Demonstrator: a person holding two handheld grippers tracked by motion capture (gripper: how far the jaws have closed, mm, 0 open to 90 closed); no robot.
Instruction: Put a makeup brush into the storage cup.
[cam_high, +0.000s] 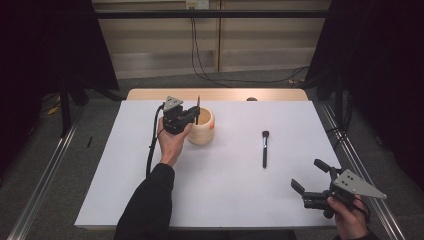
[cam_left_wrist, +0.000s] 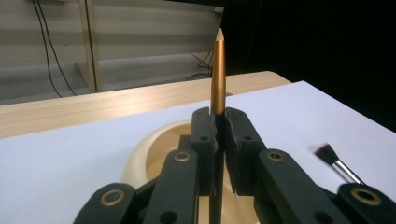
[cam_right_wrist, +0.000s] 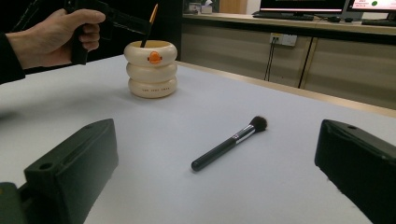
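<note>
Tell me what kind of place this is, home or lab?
Most likely a lab or recording bench, not a home: a white table framed by metal rails, black curtains on both sides, and computer monitors on a counter behind.

Black tools (cam_high: 192, 116) with grey triangular plates, black sleeve (cam_high: 145, 205).

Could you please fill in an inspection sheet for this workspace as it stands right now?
Surface: white table top over a wooden edge, bare between items.
Job's things: gold-handled brush held upright over the cream ringed cup; black makeup brush lying flat, apart from the cup.
Clutter: nothing seen.
Tools: left tool shut on the gold-handled brush; right tool open, holding nothing, near the table's right corner.
Cables: black cable trailing from the left tool; wires on the floor behind.
Surroundings: dark curtains, pale wall panels, monitors on a counter.
</note>
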